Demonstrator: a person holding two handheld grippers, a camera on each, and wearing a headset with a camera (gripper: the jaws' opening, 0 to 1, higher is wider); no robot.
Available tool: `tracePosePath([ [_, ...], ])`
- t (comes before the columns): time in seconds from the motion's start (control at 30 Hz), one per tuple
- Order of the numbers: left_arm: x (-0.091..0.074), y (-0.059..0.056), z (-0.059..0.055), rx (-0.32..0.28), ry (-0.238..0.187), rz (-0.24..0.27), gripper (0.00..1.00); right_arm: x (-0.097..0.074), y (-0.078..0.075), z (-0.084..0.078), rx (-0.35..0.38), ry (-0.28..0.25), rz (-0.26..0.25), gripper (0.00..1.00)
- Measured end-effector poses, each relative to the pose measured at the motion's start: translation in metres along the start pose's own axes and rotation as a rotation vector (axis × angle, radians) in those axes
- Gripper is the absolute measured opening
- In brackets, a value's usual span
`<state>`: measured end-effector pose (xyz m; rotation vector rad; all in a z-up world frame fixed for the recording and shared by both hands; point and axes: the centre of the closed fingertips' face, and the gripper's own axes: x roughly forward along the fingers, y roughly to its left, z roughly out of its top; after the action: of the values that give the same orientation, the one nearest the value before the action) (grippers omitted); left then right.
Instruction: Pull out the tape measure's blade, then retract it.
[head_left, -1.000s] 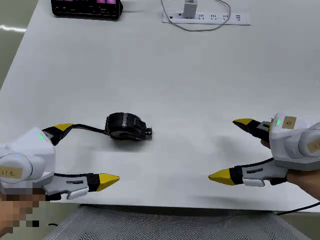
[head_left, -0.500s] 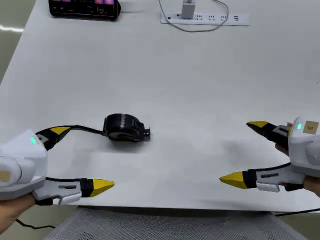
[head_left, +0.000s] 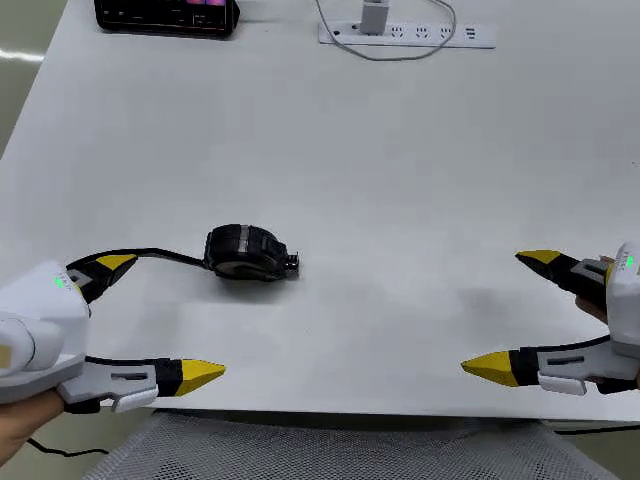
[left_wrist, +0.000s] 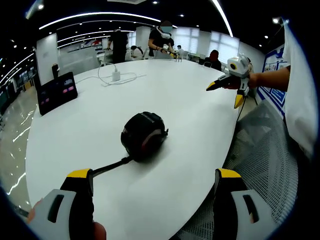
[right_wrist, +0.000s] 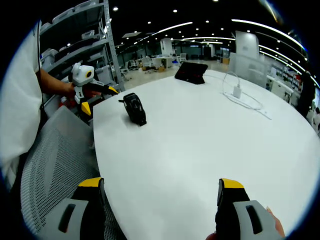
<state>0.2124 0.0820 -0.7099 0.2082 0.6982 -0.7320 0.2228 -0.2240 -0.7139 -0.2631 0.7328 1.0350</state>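
Your left hand-held gripper hangs over the near left corner of the table, jaws wide apart, nothing between them. Your right hand-held gripper mirrors it at the near right corner: jaws spread, yellow tips aimed inward across the table, gripping nothing.

Between them, well over to the left, lies the tape measure, a black rounded case on the white top, near the near edge and well apart from the right gripper. Its long axis runs roughly along that near edge. The mouth end, with the small hook sitting tight against the case, points toward the right edge and your right gripper. From the opposite end a thin black strap trails out toward the left edge and finishes just beside the far jaw tip of your left gripper; whether it touches that tip, you cannot tell from here.

In the left gripper view the case sits ahead, between the two jaws but beyond their tips, strap leading back to the left jaw.

Up at the far edge there is a white power strip with a looping white cable, and a dark device toward the far left corner. Grey mesh shows below the near edge.
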Motion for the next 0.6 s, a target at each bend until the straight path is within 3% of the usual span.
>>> tracePosePath([
  [0.4,-0.002,0.0019,-0.0031,0.015,0.006,0.009,0.99,-0.0015,-0.0011,0.0007,0.004,0.003,0.0,0.94],
  [0.6,-0.0012,-0.0034,-0.004,0.014,0.004,-0.008,0.99,-0.001,-0.0009,-0.0008,0.004,0.008,0.002,0.94],
])
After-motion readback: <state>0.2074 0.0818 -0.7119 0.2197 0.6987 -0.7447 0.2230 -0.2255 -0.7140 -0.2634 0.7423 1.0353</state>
